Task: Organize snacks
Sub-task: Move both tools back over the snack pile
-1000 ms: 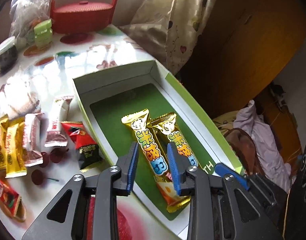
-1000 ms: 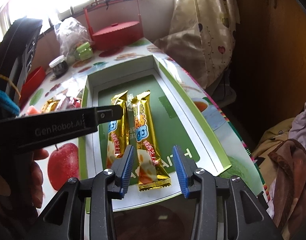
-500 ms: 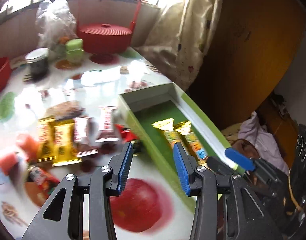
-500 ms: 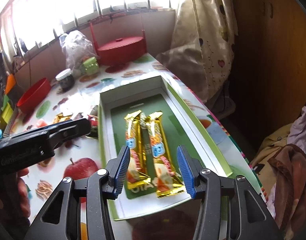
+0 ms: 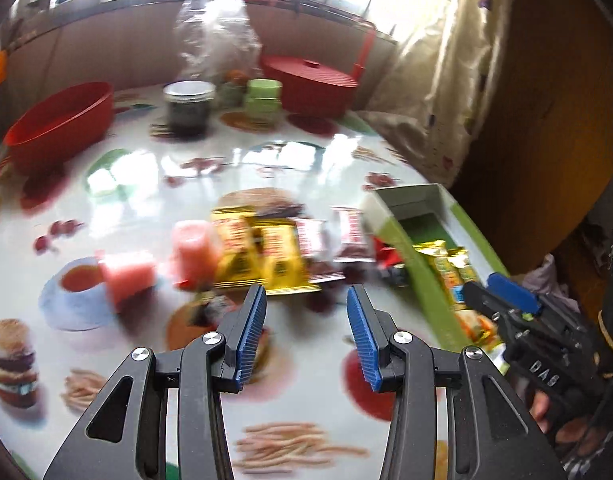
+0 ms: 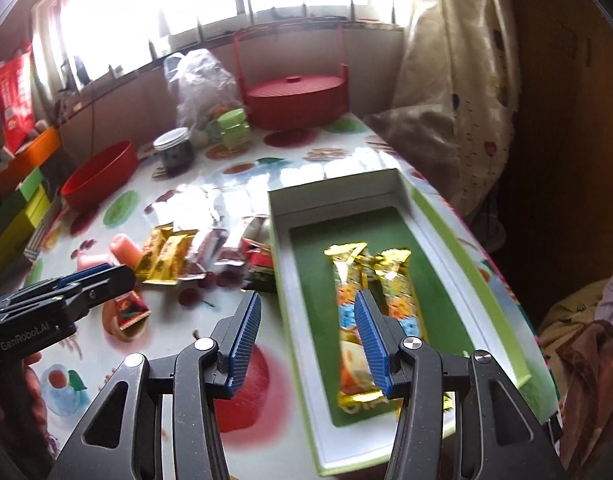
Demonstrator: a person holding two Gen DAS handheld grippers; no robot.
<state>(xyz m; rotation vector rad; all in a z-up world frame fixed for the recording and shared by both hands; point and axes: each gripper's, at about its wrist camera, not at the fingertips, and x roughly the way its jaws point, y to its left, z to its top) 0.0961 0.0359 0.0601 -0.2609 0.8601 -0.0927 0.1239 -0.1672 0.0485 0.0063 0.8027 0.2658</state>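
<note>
A green-and-white box [image 6: 390, 188] lies at the table's right side with two gold snack bars [image 6: 348, 300] side by side on its green floor. The box [image 5: 414, 200] shows at the right of the left wrist view. Left of it lies a loose pile: yellow packets [image 5: 262, 256], white-and-maroon packets [image 5: 346, 232], two pink jelly cups [image 5: 194, 248] and a red-black packet [image 6: 258, 264]. My left gripper [image 5: 306, 308] hovers open and empty just short of the yellow packets. My right gripper [image 6: 308, 312] is open and empty above the box's left wall, its right finger over the bars.
At the back stand a red bowl [image 5: 58, 120], a dark jar [image 5: 188, 108], a green container [image 5: 262, 96], a red lidded basket [image 5: 310, 84] and a clear plastic bag [image 5: 214, 32]. A curtain [image 6: 454, 80] hangs past the right table edge. A hand holds each gripper.
My left gripper swung left from above the box to the snack pile and its jaws widened. My right gripper drew back and up from the gold bars, jaws slightly wider.
</note>
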